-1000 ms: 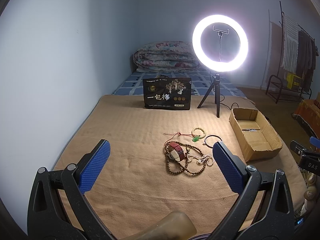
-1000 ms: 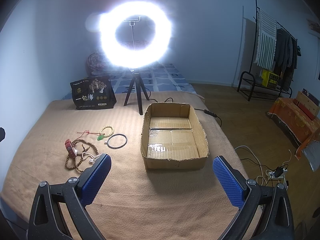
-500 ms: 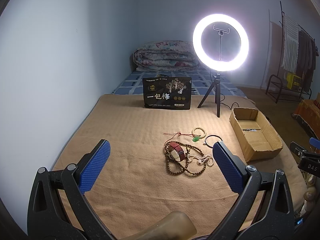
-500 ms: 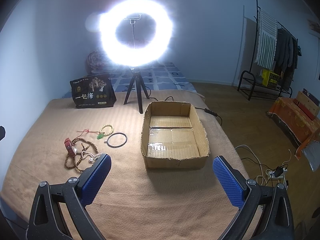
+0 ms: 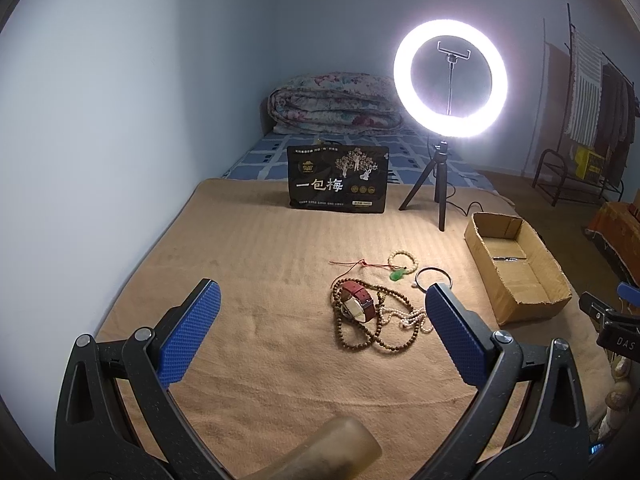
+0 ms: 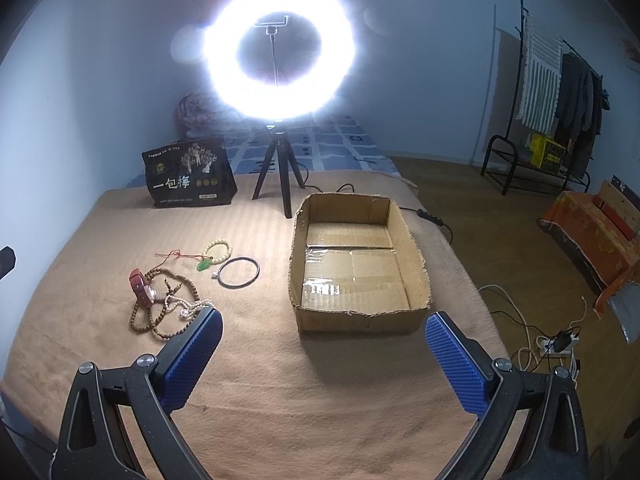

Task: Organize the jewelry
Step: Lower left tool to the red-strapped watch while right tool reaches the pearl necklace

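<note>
A heap of jewelry lies on the tan blanket (image 5: 260, 272): a red-strapped watch (image 5: 357, 301), brown prayer beads (image 5: 362, 338), a white pearl strand (image 5: 408, 318), a cream bead bracelet (image 5: 403, 261), a green pendant on red cord (image 5: 397, 275) and a black bangle (image 5: 434, 278). My left gripper (image 5: 320, 332) hovers open just short of the heap. In the right wrist view the watch (image 6: 142, 288), bangle (image 6: 239, 273) and cream bracelet (image 6: 218, 251) lie left of an empty cardboard box (image 6: 356, 264). My right gripper (image 6: 322, 354) is open, nothing in it, in front of the box.
A lit ring light on a tripod (image 5: 450, 80) and a black snack bag (image 5: 338, 184) stand at the back of the blanket. A folded quilt (image 5: 336, 104) lies beyond. Cables and a power strip (image 6: 556, 344) lie on the floor right of the bed.
</note>
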Tool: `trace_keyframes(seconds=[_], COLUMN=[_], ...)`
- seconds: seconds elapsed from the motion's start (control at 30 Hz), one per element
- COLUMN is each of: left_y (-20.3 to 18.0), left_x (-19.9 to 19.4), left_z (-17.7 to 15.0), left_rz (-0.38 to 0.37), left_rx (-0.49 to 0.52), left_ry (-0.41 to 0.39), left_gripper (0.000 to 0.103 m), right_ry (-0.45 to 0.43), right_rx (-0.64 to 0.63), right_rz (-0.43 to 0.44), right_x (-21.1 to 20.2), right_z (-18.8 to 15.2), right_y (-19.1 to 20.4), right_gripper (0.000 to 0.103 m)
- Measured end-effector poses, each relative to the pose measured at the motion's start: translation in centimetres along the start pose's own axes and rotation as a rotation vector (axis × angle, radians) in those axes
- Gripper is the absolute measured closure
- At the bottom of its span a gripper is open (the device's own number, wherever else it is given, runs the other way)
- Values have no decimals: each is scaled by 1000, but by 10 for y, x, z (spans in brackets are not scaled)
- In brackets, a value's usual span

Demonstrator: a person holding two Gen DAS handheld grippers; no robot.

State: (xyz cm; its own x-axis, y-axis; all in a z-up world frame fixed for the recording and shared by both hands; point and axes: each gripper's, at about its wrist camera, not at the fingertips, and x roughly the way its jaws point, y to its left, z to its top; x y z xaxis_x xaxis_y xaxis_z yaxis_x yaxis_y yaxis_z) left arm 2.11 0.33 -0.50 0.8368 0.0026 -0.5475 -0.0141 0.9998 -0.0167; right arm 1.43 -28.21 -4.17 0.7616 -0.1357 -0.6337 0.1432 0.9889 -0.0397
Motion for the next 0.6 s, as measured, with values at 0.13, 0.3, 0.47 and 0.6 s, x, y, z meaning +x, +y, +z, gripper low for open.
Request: trace_keyframes(seconds=[0.13, 0.3, 0.47, 0.6], left_y=[6, 12, 12, 11], left_x=[12, 27, 39, 48], left_z=[0, -1, -1, -1], left_rz=[-9, -24, -49, -72], left_rx=[-14, -19, -12, -6], left_ry=[25, 54, 74, 96], left_gripper=[0, 0, 0, 2], right_ry=[15, 24, 46, 89], right_rx=[-12, -55, -99, -115], right_rz=[21, 41, 114, 189], right_x=[8, 21, 35, 51], right_z=[1, 3, 5, 7], right_y=[6, 20, 35, 45], right_gripper=[0, 0, 2, 6])
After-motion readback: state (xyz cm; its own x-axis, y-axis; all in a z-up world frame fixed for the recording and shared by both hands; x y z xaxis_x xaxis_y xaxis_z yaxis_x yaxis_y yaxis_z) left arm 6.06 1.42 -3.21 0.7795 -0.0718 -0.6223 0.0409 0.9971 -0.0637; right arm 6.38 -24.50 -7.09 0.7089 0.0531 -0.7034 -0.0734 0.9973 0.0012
